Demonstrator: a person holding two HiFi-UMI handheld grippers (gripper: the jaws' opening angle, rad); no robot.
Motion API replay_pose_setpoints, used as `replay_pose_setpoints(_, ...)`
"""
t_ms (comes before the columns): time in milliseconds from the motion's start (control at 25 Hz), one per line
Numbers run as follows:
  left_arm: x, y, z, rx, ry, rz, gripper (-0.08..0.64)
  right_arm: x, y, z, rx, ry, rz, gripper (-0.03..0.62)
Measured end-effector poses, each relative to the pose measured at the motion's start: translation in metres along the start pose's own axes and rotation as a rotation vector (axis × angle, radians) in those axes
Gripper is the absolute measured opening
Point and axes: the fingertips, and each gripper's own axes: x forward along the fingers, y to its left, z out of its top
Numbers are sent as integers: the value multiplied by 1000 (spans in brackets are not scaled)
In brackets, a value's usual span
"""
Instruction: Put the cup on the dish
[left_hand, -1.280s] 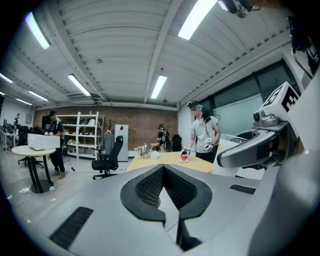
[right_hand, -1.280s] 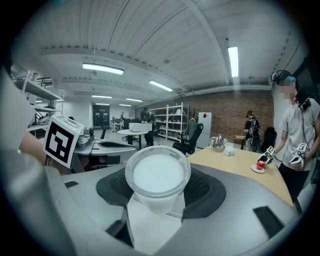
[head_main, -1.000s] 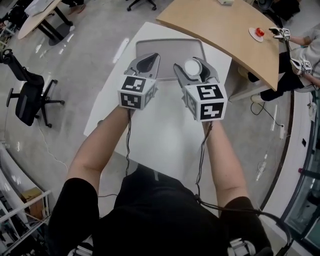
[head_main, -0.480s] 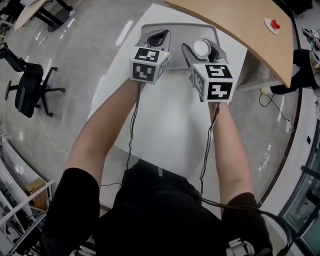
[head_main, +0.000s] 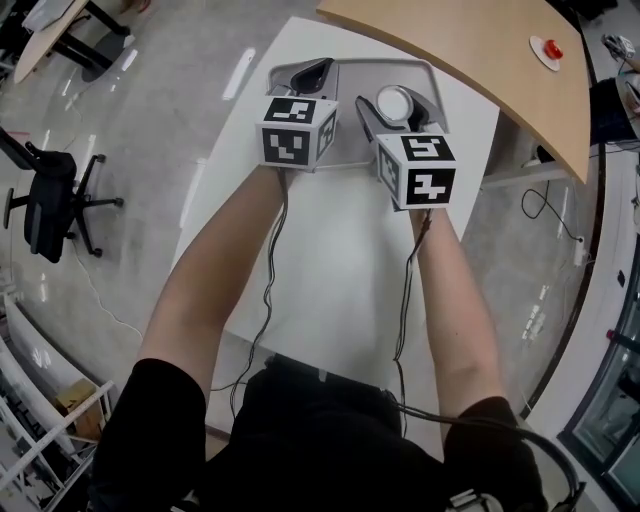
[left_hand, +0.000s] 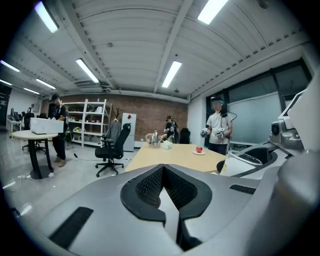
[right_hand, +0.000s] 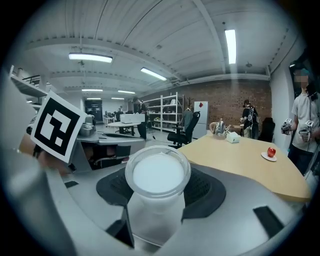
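Your right gripper is clamped on the white cup, with a pad on either side of its body and the rim up. The cup is over the right part of the grey dish on the white table. From above it is unclear whether its base touches the dish. Your left gripper has its jaws closed together on nothing, over the dish's left part.
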Motion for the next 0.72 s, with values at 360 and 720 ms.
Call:
replay_pose_setpoints(360, 19, -4, -32, -36, 27, -62, -3, 30, -15, -19, 12, 30, -19, 247)
replay_pose_setpoints(720, 48, -1, -63, -44, 51, -68, -3, 67, -32, -44, 21, 85, -30, 247)
